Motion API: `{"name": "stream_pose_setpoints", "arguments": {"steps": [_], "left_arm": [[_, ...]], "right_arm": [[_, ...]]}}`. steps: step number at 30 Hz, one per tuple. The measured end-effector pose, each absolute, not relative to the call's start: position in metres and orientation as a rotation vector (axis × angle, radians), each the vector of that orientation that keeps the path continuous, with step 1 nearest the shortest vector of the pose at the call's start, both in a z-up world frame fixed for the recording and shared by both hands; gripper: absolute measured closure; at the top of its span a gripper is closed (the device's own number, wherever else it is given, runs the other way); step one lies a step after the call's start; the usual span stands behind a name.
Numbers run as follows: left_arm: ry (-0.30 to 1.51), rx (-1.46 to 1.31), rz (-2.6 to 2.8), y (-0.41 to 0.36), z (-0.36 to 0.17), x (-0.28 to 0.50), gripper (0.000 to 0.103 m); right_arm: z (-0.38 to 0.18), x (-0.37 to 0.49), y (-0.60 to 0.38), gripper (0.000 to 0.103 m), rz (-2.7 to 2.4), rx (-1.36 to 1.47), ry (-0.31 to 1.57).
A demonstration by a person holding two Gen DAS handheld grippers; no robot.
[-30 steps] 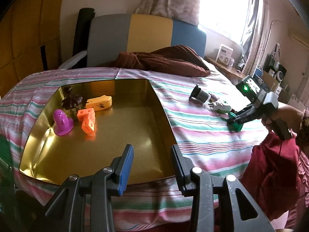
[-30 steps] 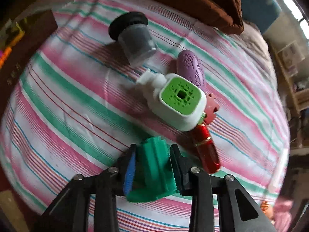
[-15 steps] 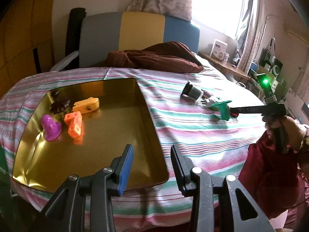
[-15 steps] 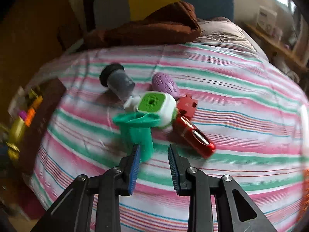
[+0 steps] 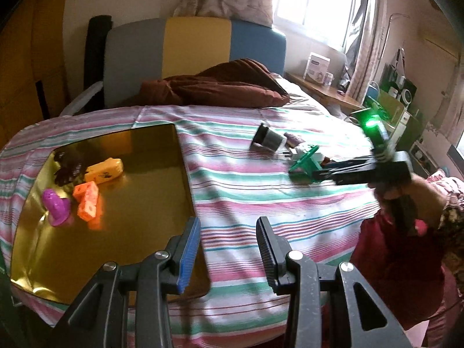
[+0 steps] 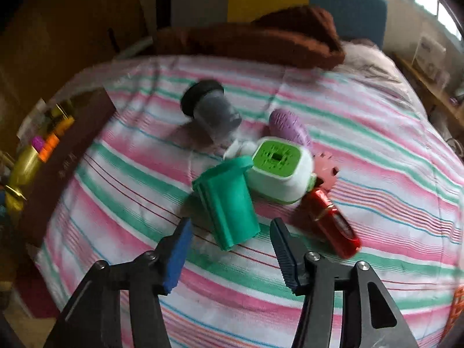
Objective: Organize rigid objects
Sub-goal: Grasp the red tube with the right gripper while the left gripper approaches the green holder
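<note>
**Green piece between widening jaws, toys split between tray and bedspread**

The right gripper (image 6: pixel 230 256) points down at a cluster of toys on the striped bedspread (image 6: pixel 377 150). Its jaws are opening, and the green ribbed piece (image 6: pixel 229 203) lies just past the fingertips in line with the gap; neither pad presses on it. The picture is smeared by motion, so whether the piece rests fully on the cloth or is tipped against its neighbour is hard to say. It touches the white block with a green perforated face (image 6: pixel 278 168). Behind that block, partly hidden, are a purple patterned oval (image 6: pixel 287 124) and a pink toothed piece (image 6: pixel 327 168); a red glossy object (image 6: pixel 333 223) lies beside them, and a dark cup with a black rim (image 6: pixel 211 110) lies on its side further back.

The left gripper (image 5: pixel 229 249) hangs over the near edge of the gold tray (image 5: pixel 139 226), jaws apart with nothing between them. Inside the tray sit a purple cone-like toy (image 5: pixel 55 207), an orange block (image 5: pixel 87 200), a yellow-orange piece (image 5: pixel 105 169) and a dark brown shape (image 5: pixel 68 165) whose form is probably too dim to name. The tray's near corner is cut off by the gripper fingers. A brown pillow (image 5: pixel 220 87) lies at the head of the bed.
</note>
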State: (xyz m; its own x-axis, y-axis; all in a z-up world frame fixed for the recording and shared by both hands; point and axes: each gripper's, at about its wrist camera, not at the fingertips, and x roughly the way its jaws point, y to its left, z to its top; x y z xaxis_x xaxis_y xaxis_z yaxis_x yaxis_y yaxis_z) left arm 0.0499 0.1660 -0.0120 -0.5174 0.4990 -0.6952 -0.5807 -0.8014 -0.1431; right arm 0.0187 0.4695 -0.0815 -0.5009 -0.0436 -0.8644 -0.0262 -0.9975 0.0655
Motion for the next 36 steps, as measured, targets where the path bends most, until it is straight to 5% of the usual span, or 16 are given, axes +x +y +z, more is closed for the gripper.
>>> {"name": "stream_pose_setpoints", "arguments": {"steps": [1, 4, 7, 10, 13, 18, 24, 27, 36], "left_arm": [[0.138, -1.007, 2.285, 0.169, -0.011, 0.050, 0.063], [0.146, -1.000, 2.279, 0.175, -0.009, 0.052, 0.063], [0.151, -0.999, 2.277, 0.179, -0.010, 0.053, 0.063], [0.158, -1.015, 2.263, 0.186, -0.013, 0.052, 0.063], [0.170, -1.014, 2.249, 0.192, -0.013, 0.055, 0.063], [0.198, -1.008, 2.230, 0.202, -0.015, 0.057, 0.063], [0.195, -1.016, 2.192, 0.220, -0.012, 0.050, 0.063], [0.195, -1.018, 2.169, 0.233, -0.013, 0.047, 0.063], [0.277, -1.098, 2.114, 0.285, -0.037, 0.025, 0.061]], "right_arm": [[-0.088, 0.014, 0.469, 0.064, -2.691, 1.603, -0.106], [-0.085, 0.016, 0.470, 0.064, -2.664, 1.567, -0.137], [-0.064, 0.032, 0.478, 0.066, -2.545, 1.367, -0.416], [-0.042, 0.045, 0.490, 0.047, -2.618, 1.220, -0.493], [-0.030, 0.054, 0.514, 0.047, -2.800, 1.157, -0.563], [-0.044, 0.046, 0.524, 0.047, -3.089, 1.471, -0.180], [-0.078, 0.021, 0.516, 0.048, -2.903, 1.730, 0.043], [-0.085, 0.023, 0.527, 0.061, -2.879, 1.790, -0.050], [-0.092, 0.045, 0.547, 0.069, -2.742, 1.758, -0.554]]}}
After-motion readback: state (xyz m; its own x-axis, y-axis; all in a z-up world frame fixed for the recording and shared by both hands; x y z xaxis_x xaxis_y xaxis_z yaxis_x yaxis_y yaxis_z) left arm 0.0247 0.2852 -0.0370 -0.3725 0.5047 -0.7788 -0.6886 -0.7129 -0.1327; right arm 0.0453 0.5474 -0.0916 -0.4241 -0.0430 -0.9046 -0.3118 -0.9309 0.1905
